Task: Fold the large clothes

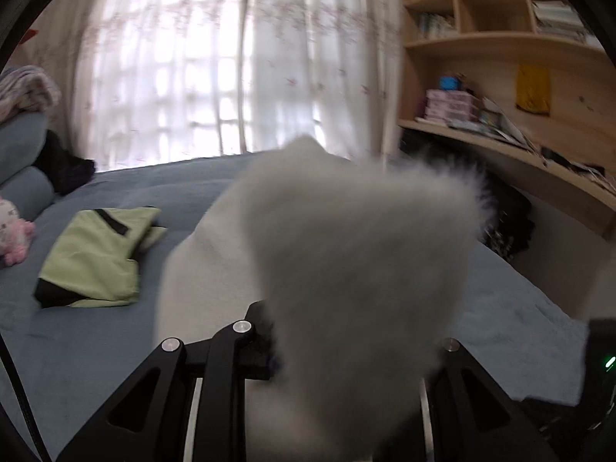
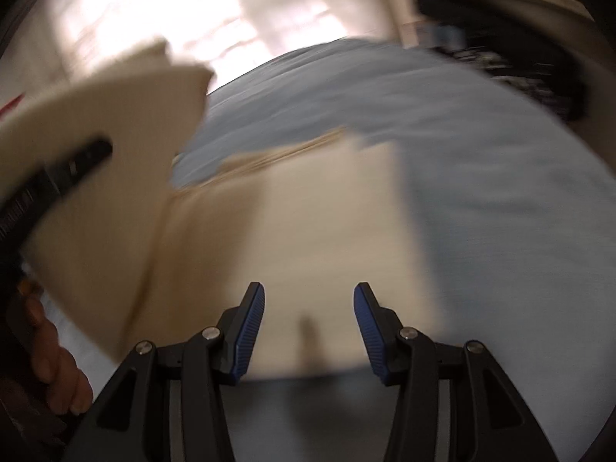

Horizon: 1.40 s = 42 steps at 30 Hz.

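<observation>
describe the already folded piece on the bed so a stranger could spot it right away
Start at the blue bed under the curtained window. On its left half, near a pink plush toy, lies the folded garment. It is the only light green piece, with black trim; the cream garment is held up.

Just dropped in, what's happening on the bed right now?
A cream garment is being folded on the blue bed. The left gripper is shut on one part of it and has it lifted, fabric filling its view. The right gripper is open above the part lying flat, holding nothing. A folded green garment already lies further back on the bed.
</observation>
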Available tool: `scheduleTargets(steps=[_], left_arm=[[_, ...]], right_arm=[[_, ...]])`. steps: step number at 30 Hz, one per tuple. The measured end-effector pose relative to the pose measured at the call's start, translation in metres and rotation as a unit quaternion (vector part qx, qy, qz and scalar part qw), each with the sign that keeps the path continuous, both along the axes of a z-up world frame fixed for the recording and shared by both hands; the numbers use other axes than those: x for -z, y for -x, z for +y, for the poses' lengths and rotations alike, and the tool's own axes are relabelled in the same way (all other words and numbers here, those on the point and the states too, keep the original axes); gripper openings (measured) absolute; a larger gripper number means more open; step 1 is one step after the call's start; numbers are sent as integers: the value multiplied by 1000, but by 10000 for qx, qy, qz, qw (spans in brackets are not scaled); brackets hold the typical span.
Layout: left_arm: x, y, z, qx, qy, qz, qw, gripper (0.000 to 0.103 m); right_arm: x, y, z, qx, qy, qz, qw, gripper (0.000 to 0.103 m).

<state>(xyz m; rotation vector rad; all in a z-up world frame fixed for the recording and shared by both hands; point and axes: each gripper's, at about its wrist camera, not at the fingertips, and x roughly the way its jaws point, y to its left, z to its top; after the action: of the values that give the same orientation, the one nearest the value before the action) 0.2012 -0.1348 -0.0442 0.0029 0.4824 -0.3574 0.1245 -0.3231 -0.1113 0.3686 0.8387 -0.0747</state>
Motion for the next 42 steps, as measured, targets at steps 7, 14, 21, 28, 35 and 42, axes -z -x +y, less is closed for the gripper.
scheduleTargets(steps=[7,14,21,28,35,42], left_arm=[[81,9,-105,717,-1096,474,9902,23],[86,10,-107,706,-1399,494,9864,26],[65,35,-107,1247,-1306,655,9814,68],[10,69,-55,1352,-831,654,9852,80],[-6,37,46,311,-304,1317,9903,80],[38,-23,114,103,269,2501,9678,72]], right_arm=[[11,35,-72,830,25,190,9964,49],[22,44,-81,793,-266,271,9961,49],[19,46,-88,790,-345,257,9959,49],[-11,55,-80,618,-316,83,9976,52],[-59,34,-54,-25,-712,-281,9971,63],[-47,-46,-37,-713,-1004,460,9913,63]])
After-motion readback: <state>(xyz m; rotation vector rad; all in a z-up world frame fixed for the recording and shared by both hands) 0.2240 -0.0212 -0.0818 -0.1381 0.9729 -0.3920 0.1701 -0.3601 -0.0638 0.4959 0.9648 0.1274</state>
